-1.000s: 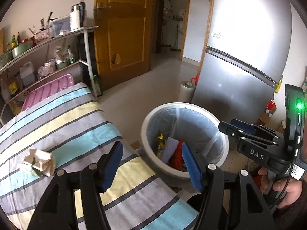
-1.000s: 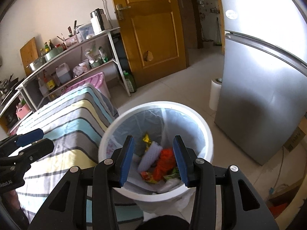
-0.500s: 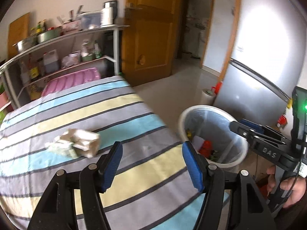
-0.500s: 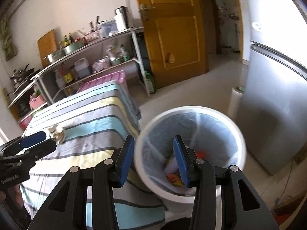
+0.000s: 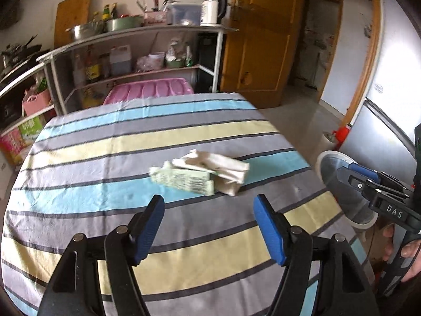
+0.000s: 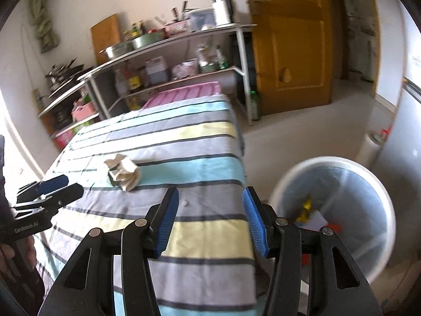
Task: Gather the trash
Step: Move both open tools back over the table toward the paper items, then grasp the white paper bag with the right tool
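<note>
Crumpled wrappers (image 5: 202, 175), lying near the middle of the striped desk (image 5: 79, 142), are now being framed between the left tongs (image 5: 209, 227), which a second ago were pointed at the bin (image 6: 334, 210). Both left and right tongs (image 6: 210, 221) have just been opening, empty; a fresh pickup is apparently being lined up.

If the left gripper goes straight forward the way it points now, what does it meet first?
Probably the crumpled paper trash on the striped tablecloth. The left gripper is open and empty, and the trash lies just ahead between its fingers' lines; depth is uncertain.
</note>
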Demonstrator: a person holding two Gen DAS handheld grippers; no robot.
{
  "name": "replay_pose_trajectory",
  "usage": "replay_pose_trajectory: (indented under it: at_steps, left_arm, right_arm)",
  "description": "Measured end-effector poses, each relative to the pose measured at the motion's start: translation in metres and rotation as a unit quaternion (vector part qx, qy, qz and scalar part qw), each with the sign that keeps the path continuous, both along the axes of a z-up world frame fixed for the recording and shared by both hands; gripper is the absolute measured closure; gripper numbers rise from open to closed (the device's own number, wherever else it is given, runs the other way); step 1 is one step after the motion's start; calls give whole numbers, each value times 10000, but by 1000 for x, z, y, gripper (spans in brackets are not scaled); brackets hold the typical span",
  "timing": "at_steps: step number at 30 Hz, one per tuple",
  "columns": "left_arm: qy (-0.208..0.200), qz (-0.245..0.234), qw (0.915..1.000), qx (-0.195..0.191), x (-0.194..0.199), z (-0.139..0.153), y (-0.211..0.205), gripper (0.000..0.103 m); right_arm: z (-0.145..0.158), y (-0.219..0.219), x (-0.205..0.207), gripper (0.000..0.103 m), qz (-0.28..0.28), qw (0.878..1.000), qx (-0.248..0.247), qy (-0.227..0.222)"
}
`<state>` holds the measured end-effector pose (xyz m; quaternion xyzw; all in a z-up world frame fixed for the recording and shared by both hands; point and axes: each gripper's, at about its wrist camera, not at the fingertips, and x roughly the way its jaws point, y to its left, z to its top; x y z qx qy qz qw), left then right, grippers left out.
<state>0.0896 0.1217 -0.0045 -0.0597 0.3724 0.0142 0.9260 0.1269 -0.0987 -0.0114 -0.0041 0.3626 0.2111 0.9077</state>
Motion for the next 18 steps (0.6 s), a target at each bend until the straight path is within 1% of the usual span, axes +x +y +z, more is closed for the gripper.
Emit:
replay_pose_trajectory:
  at_steps: [3, 6, 9, 12, 15, 18]
  left_arm:
    - [33, 82, 9999, 130, 1, -4, 9, 31]
    - [105, 49, 9999, 13, 4, -9, 19, 31]
    - [136, 115, 9998, 97, 7, -10, 25, 31]
    - [135, 122, 9998, 49, 10, -10, 33, 31]
    - [217, 139, 9997, -10, 16, -14, 41, 30]
    - [214, 183, 9996, 47, 18, -15, 45, 30]
  right_arm:
    - [-7, 20, 8, 51, 239, 9997, -56, 79]
    - [-11, 38, 17, 51, 580, 9980, 16, 238]
    - [-11, 56, 25, 51, 890, 9956, 39, 277]
    - [-14, 72, 30, 51, 1224, 9920, 13, 321]
    - [-19, 93, 34, 50, 1544, 9874, -147, 311]
    - [-22, 105, 41, 49, 1783, 9833, -126, 356]
